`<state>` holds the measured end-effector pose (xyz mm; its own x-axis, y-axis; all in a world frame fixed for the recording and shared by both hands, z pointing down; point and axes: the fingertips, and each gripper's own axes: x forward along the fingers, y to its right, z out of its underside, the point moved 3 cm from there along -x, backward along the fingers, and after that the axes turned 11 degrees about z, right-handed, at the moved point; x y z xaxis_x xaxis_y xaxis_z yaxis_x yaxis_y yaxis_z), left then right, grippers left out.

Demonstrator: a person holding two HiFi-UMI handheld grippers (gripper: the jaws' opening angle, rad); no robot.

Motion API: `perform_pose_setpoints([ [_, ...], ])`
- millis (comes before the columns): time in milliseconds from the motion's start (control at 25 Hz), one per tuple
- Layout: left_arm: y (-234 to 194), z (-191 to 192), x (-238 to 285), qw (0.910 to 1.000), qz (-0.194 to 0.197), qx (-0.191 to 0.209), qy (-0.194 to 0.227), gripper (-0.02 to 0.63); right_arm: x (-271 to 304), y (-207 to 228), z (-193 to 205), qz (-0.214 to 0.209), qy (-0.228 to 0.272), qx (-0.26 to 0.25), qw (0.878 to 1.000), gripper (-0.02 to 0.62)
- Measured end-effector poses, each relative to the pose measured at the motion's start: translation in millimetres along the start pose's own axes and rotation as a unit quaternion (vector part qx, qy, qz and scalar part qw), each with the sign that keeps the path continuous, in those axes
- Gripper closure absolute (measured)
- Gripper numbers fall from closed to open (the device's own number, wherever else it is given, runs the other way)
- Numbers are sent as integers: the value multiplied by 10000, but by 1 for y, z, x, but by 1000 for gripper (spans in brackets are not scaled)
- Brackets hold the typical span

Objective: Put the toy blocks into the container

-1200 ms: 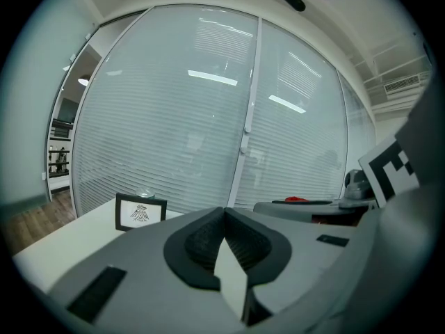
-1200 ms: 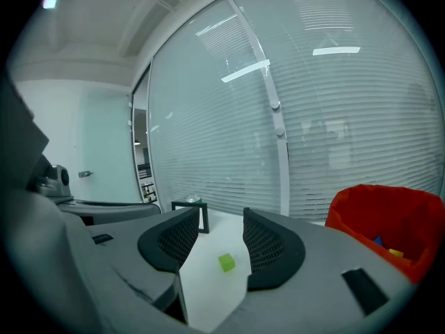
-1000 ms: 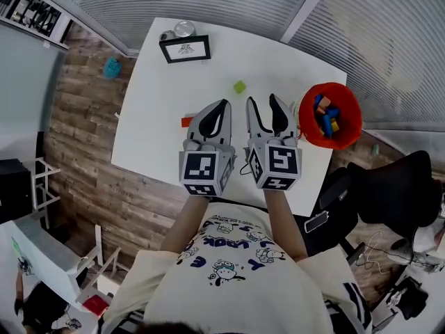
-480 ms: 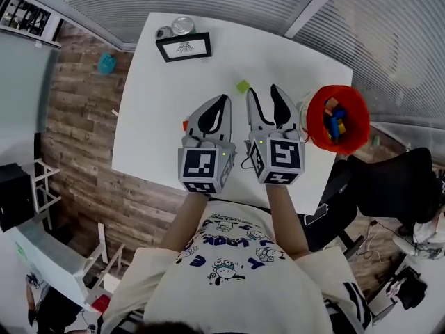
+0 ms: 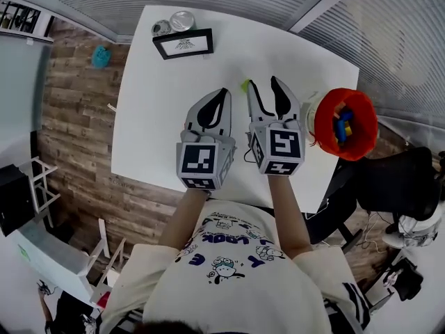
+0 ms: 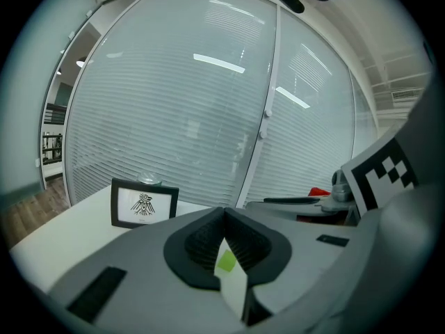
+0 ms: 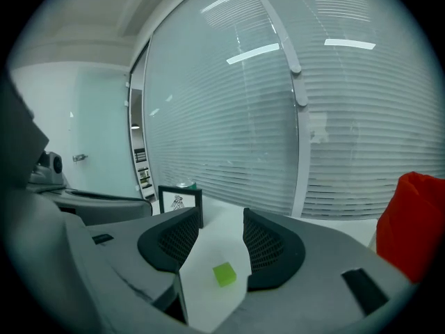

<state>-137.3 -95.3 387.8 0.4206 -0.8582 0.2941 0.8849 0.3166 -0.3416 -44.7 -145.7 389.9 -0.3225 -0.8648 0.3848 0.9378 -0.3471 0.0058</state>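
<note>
On the left of the white table [image 5: 153, 117] in front of you, a black-framed picture [image 5: 183, 44] stands at the far edge. A silvery can [image 5: 182, 21] sits just behind it, and beside the can is a smaller round thing [image 5: 161, 28] that is too small to identify. Your left gripper [image 5: 224, 91] hangs over the middle of the table with its marker cube [image 5: 205, 164] towards you. Its own view shows the two jaw tips pressed together, with only a slim gap lower down between the pads, and they grip nothing. Through that gap you can see a sliver of tabletop and the green toy block [image 6: 226, 261]. The block lies on the table ahead of both grippers, by the tip of the left jaw of your right gripper [image 5: 262, 82]. It is not touching anything. That gripper is held close alongside the left one. Its jaws stand well apart and empty, and in its own view the green toy block [image 7: 224, 274] shows on the bare table in the opening between the pads, clear of both. Further right, at the table's right edge, is the red container [image 5: 345, 122]. Inside it is a small heap of blue, yellow and orange toy blocks [image 5: 341, 125], well apart from the green one.
</note>
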Motion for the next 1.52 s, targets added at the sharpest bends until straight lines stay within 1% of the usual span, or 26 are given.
perform_pose_setpoints([
  [160, -8, 3, 5, 10000, 15, -54, -56, 574, 11, -6, 13, -43, -201, -149, 9997, 400],
  [480, -20, 15, 11, 9995, -11, -225, -207, 575, 28, -12, 35, -42, -576, -234, 9981, 400],
  [1000, -34, 31, 23, 9983, -48, -430, -382, 575, 46, -10, 78, 136, -1185, -297, 9924, 399],
  [1200, -38, 41, 27, 9974, -66, -523, -499, 575, 53, -10, 89, 120, -1312, -271, 9909, 399],
  [1520, -43, 48, 32, 9966, -103, -585, -576, 575, 60, -9, 103, 142, -1498, -299, 9882, 399],
])
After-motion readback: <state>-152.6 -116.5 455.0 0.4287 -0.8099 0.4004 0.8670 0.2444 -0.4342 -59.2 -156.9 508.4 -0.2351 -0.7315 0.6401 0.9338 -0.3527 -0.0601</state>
